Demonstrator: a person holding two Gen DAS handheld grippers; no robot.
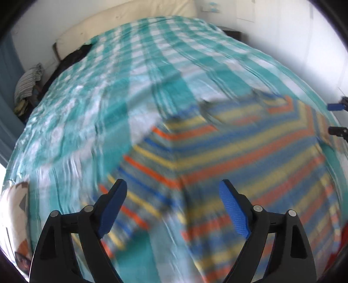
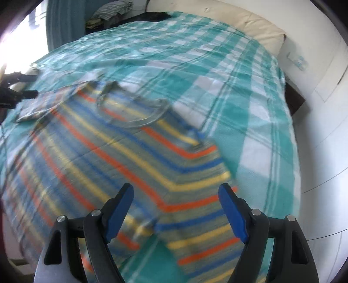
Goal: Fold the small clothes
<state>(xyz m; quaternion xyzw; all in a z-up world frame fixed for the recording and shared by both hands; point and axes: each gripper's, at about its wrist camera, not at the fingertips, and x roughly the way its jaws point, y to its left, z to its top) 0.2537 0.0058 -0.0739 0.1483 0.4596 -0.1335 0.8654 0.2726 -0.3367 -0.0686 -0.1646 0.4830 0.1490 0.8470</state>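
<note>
A small shirt with orange, yellow, blue and grey stripes lies spread on the bed, blurred by motion. My left gripper hangs above the shirt's left part, open, its blue pads holding nothing. In the right wrist view the shirt shows its neckline at the far end. My right gripper is open and empty above the shirt's right side. Each gripper also shows at the edge of the other's view: the right gripper and the left gripper, both with fingers apart.
A teal and white checked bedspread covers the bed. A cream headboard cushion lines the far end. A pile of clothes and a dark cloth lie at the far left corner. A dark bedside unit stands by the white wall.
</note>
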